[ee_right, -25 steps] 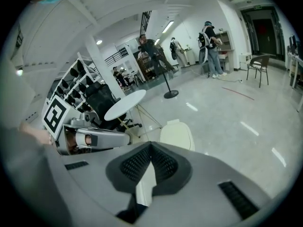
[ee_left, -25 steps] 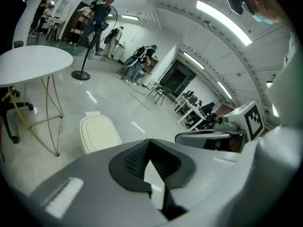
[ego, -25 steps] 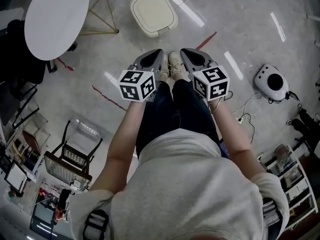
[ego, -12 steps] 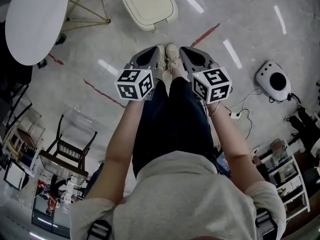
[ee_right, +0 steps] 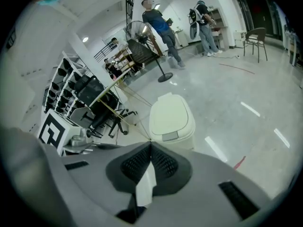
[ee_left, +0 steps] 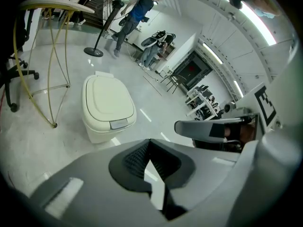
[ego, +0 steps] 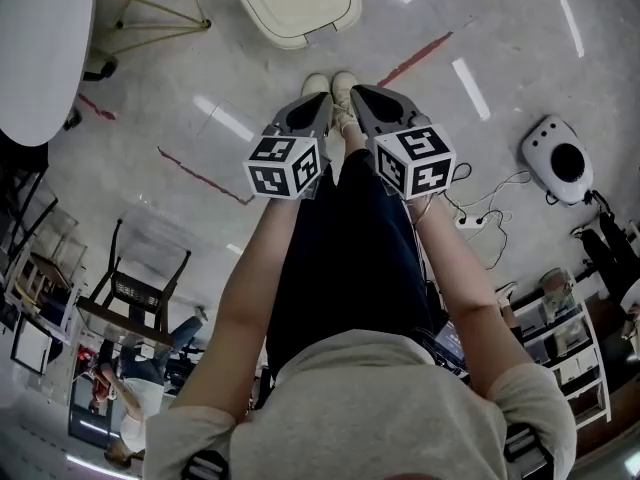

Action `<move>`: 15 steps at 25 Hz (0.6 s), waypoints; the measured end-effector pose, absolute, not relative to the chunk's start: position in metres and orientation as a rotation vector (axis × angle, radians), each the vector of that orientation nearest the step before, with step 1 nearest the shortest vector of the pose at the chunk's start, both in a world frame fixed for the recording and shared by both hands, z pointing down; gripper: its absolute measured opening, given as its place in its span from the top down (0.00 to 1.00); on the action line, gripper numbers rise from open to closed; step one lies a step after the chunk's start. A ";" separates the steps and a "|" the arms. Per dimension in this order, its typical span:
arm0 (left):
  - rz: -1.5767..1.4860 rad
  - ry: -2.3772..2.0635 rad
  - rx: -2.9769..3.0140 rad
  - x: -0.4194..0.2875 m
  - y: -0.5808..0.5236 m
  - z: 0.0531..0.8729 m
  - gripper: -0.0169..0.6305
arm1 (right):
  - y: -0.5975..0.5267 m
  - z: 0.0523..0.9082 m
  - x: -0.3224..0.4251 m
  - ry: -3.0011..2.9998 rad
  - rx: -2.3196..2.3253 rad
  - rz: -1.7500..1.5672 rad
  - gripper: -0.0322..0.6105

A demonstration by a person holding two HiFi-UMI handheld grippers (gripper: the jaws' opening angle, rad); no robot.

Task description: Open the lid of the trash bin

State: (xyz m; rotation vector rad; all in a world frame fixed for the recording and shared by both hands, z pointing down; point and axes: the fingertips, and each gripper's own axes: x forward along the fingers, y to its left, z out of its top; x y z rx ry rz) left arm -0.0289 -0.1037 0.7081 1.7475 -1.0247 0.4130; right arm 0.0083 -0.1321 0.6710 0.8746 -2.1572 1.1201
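Observation:
The cream trash bin (ego: 295, 3) stands on the floor ahead of my shoes, its lid down flat. It appears in the left gripper view (ee_left: 108, 108) and in the right gripper view (ee_right: 171, 117), with the push tab at its near edge. My left gripper (ego: 318, 106) and right gripper (ego: 364, 94) are held side by side above my legs and point toward the bin, well short of it. In both gripper views the jaws meet at the tips, left gripper (ee_left: 150, 143) and right gripper (ee_right: 151, 148), with nothing between them.
A round white table (ego: 40, 38) on yellow wire legs (ego: 150, 13) stands left of the bin. A black chair (ego: 130, 298) is at the left, a white round device (ego: 558, 158) and a power strip (ego: 470, 220) at the right. Red tape (ego: 415, 58) marks the floor. People stand far behind the bin.
The bin has drawn closer and slid toward the top of the head view as the person stepped forward. Both grippers stay shut and side by side.

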 end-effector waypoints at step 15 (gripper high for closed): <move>0.538 -1.114 1.768 -0.048 -0.173 0.785 0.96 | -0.161 0.744 0.010 -2.123 0.911 1.210 0.94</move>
